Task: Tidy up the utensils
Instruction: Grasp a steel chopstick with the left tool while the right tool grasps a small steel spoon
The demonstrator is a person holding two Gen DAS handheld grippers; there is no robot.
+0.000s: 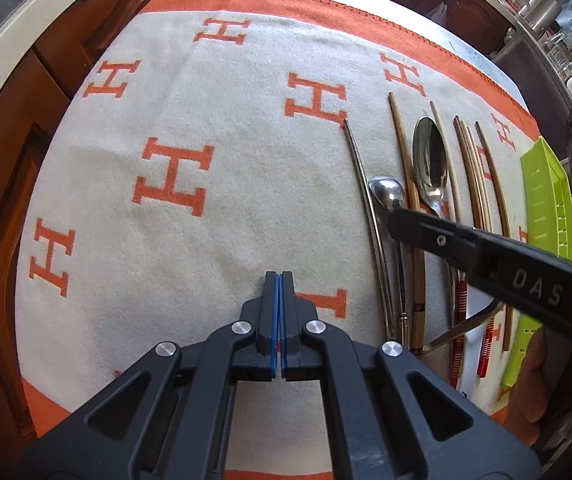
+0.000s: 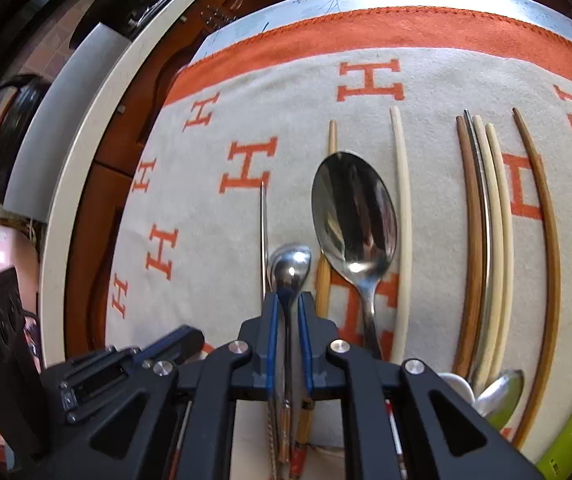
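**Small spoon between the right fingers, left gripper idle**

Cream cloth (image 1: pixel 206 220) with orange H letters covers the table, and the cutlery lies in a row along its right part. Nearest in the right wrist view, the right gripper (image 2: pixel 287 312) stands with its blue-padded fingers (image 2: pixel 268 328) parted a little, one on each side of the small spoon (image 2: pixel 289 268); the neck runs down the gap and the bowl pokes out just ahead of the tips; whether the pads already press the metal I cannot tell, so I would call it an approach to grasp. The step in hand looks like picking this spoon out of the row; the next move calls for closing squarely on the thin neck and lifting straight, since a steel chopstick (image 2: pixel 263 240) and a wooden chopstick (image 2: pixel 325 240) lie just beside it. Beyond, the large spoon (image 2: pixel 355 216) lies bowl up; further right, a bundle of chopsticks (image 2: pixel 485 240); the green tray (image 1: pixel 545 200) sits at the far right edge. From the left wrist, the left gripper (image 1: pixel 278 280) hovers over bare cloth, pads clenched together on nothing, well apart from the row.
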